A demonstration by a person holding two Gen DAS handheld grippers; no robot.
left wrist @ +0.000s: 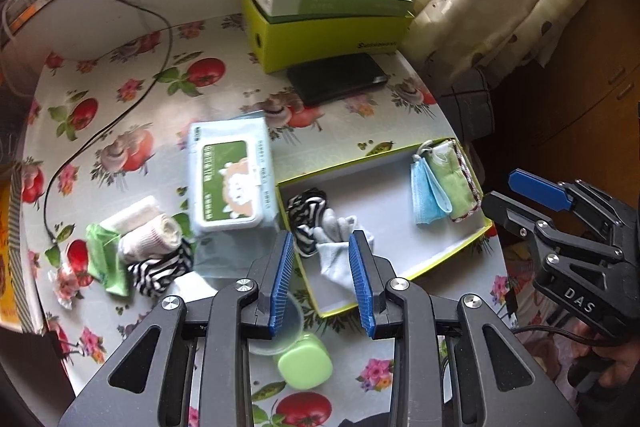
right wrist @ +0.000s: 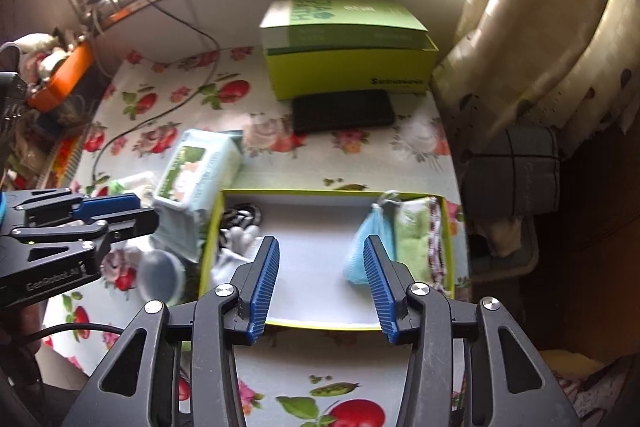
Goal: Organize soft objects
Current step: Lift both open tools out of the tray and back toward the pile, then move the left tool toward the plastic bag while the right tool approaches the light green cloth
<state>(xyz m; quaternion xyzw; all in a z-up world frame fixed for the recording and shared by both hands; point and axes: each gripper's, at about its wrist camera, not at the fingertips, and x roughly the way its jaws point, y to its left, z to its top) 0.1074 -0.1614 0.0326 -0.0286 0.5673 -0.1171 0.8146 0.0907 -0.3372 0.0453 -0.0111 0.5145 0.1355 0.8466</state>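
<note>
A shallow yellow-green tray (left wrist: 360, 161) (right wrist: 300, 191) lies on the flowered tablecloth. At its left end are a black-and-white striped sock (left wrist: 306, 211) (right wrist: 240, 217) and a grey-white sock (left wrist: 336, 259). At its right end are a blue face mask (left wrist: 428, 191) (right wrist: 368, 247) and a folded green cloth (left wrist: 456, 183) (right wrist: 412, 239). My left gripper (left wrist: 321, 239) (right wrist: 136, 211) hovers open above the socks, pads clear of them. My right gripper (right wrist: 321, 241) (left wrist: 516, 197) is open over the tray's bare middle. Left of the tray lie rolled cream socks (left wrist: 148, 231), another striped sock (left wrist: 160, 271) and a green packet (left wrist: 106, 259).
A wet-wipes pack (left wrist: 232, 175) (right wrist: 196, 175) stands against the tray's left side. A green-lidded jar (left wrist: 306, 363) and a clear cup (left wrist: 280, 327) sit near the front. Stacked green boxes (left wrist: 320, 23), a black case (left wrist: 336, 77) and a cable (left wrist: 120, 107) are behind. The table's edge runs along the right.
</note>
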